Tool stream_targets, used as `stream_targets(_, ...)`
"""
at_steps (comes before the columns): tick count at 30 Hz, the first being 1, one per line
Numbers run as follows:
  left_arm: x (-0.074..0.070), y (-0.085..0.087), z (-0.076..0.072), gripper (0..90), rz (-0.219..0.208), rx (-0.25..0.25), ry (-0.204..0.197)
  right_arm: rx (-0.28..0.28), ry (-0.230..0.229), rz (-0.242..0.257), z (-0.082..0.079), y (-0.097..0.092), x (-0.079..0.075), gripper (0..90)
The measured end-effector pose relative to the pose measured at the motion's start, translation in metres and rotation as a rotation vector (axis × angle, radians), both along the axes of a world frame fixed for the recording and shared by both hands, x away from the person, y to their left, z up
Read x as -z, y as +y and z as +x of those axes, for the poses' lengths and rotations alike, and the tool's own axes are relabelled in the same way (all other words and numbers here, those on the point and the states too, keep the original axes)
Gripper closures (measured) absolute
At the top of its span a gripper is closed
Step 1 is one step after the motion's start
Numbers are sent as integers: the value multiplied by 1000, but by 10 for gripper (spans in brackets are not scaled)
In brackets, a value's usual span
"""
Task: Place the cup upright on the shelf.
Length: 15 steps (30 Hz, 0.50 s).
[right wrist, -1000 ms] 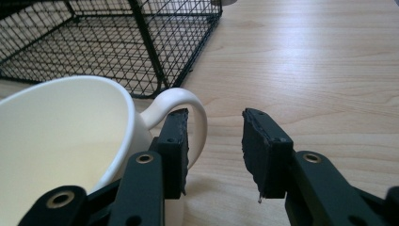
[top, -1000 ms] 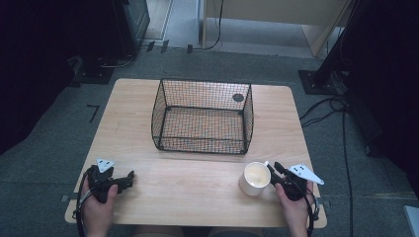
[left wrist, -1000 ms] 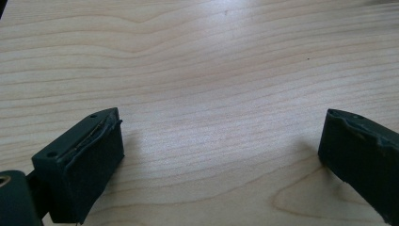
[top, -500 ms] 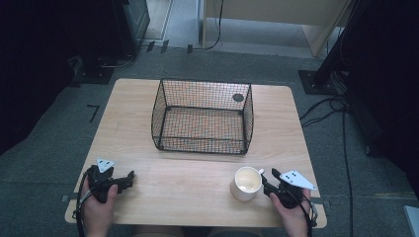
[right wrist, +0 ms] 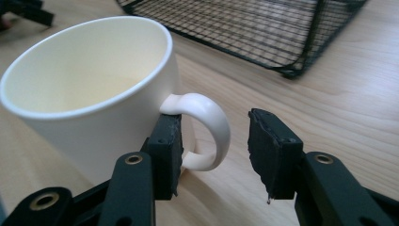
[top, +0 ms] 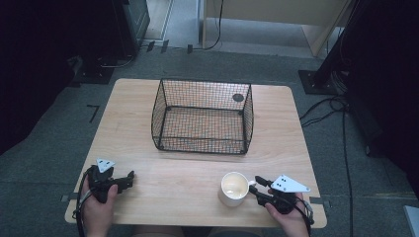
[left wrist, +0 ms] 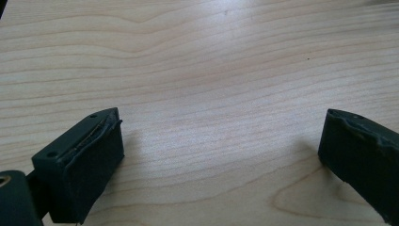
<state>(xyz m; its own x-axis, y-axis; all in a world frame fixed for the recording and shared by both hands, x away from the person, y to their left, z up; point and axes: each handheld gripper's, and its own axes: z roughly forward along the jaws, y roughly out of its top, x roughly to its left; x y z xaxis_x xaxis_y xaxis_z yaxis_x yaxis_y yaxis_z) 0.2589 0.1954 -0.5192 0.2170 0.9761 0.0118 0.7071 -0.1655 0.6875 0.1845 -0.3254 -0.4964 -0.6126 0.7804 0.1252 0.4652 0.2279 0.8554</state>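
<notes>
Mug (top: 233, 188), cream and empty, stands upright near the front edge of the pale wooden table (top: 188, 170) in the high view, its handle turned toward the right gripper (top: 262, 186), which lies just beside it in the person's right hand (top: 286, 217). A black wire basket (top: 202, 114) sits empty mid-table, well apart from the mug. The left gripper (top: 126, 178) rests on the wood near the front left corner. Grey floor, cables and dark stands surround the table.

From the left gripper view, that gripper's jaws stand wide apart over bare wood grain, holding nothing.

Seen from the right gripper view, the mug's handle (right wrist: 204, 129) sits between the right gripper's parted jaws: one pad (right wrist: 167, 150) is tucked between the handle and the mug wall, the other stands clear outside the loop. A pinch this far out on a smooth curved handle could likely let the mug swing or slip once lifted, and closing off-centre might nudge it toward the nearby table edge.
</notes>
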Motion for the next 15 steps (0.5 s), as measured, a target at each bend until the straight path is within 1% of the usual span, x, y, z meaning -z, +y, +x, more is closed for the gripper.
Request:
stream_targets(6, 0, 0, 0, 8, 0, 0, 0, -116, 6, -27, -4, 15, -3, 529)
stream_targets(8, 0, 0, 0, 8, 0, 0, 0, -148, 11, -26, -5, 18, -4, 536)
stream_targets(13, 0, 0, 0, 8, 0, 0, 0, -224, 26, -18, -7, 26, -5, 592)
stream_targets(15, 0, 0, 0, 8, -1, 0, 0, -248, 29, -18, -7, 30, -6, 628)
